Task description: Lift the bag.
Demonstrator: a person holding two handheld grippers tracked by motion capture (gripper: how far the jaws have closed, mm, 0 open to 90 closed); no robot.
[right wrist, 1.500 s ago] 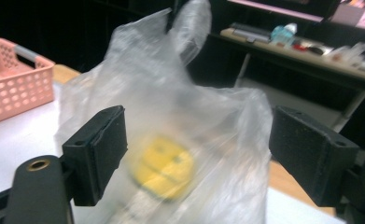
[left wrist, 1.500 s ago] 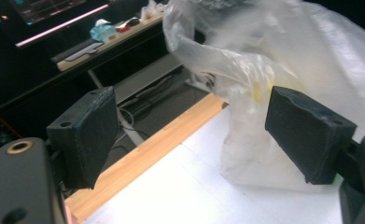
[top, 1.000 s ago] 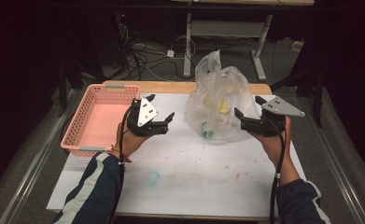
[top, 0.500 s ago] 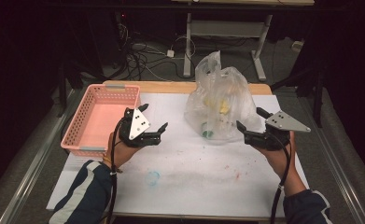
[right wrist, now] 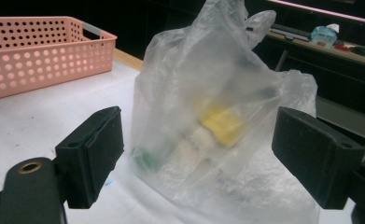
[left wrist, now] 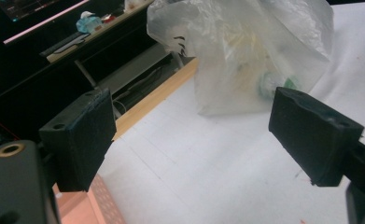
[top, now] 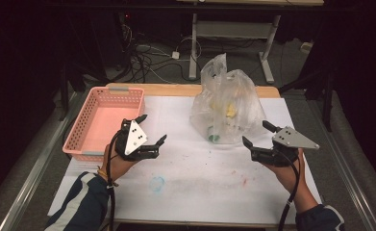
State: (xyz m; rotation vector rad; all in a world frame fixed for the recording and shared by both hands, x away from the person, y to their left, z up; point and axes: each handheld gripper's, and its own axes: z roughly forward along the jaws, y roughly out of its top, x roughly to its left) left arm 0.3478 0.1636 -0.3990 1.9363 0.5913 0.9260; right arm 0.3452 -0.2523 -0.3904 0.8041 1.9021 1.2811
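A clear plastic bag (top: 226, 108) stands upright at the back middle of the white table, with yellow, white and green items inside. In the right gripper view the bag (right wrist: 217, 121) stands straight ahead of my jaws. In the left gripper view the bag (left wrist: 245, 51) is farther off, up and to the right. My left gripper (top: 153, 129) is open beside the pink basket (top: 82, 130), holding nothing. On the other side of the bag, a short way from it, my right gripper (top: 256, 134) is open and holds nothing. Both hover over the table.
The pink perforated basket (right wrist: 40, 51) sits at the table's left edge and looks empty. The white sheet (top: 200, 178) carries faint blue and red stains. A wooden table edge (top: 176, 90) runs along the back, with cables and desk legs on the floor beyond.
Both grippers have drawn back toward the person and away from the bag. They stay open. The bag has not moved.
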